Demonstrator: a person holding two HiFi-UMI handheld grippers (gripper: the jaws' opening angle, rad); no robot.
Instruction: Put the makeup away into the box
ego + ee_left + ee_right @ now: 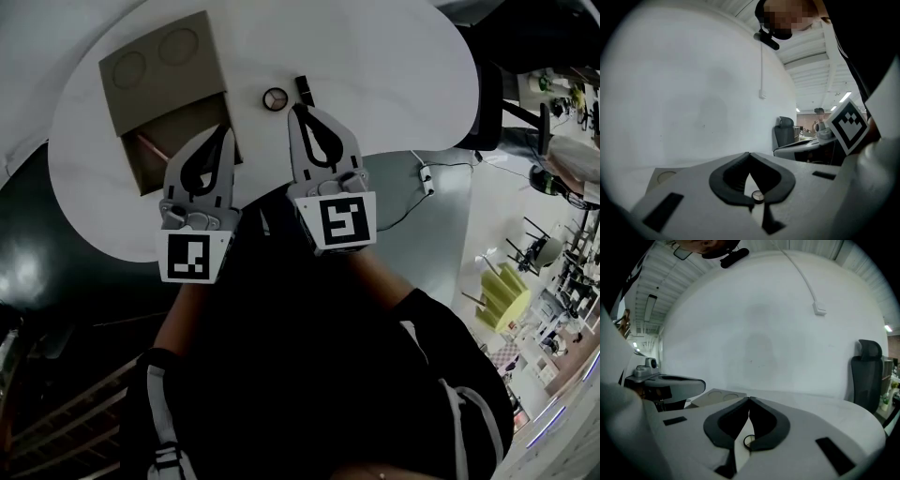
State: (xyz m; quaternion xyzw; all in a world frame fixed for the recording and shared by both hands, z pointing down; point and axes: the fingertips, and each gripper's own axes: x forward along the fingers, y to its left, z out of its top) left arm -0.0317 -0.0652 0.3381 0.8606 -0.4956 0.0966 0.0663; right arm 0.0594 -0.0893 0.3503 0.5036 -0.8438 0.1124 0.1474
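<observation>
A brown cardboard box stands open at the back left of the white round table, its lid with two round marks folded back. A thin pinkish stick lies inside. A small round makeup item and a short black one lie on the table right of the box. My left gripper is shut and empty, its tips over the box's near right corner. My right gripper, also shut and empty, points just below the two items. The round item shows through the right jaws' gap.
The table's near edge curves under both grippers, with dark floor beyond it. A black office chair stands at the table's far right. A white cable hangs off the right side. The box's lid shows at the left gripper view's lower left.
</observation>
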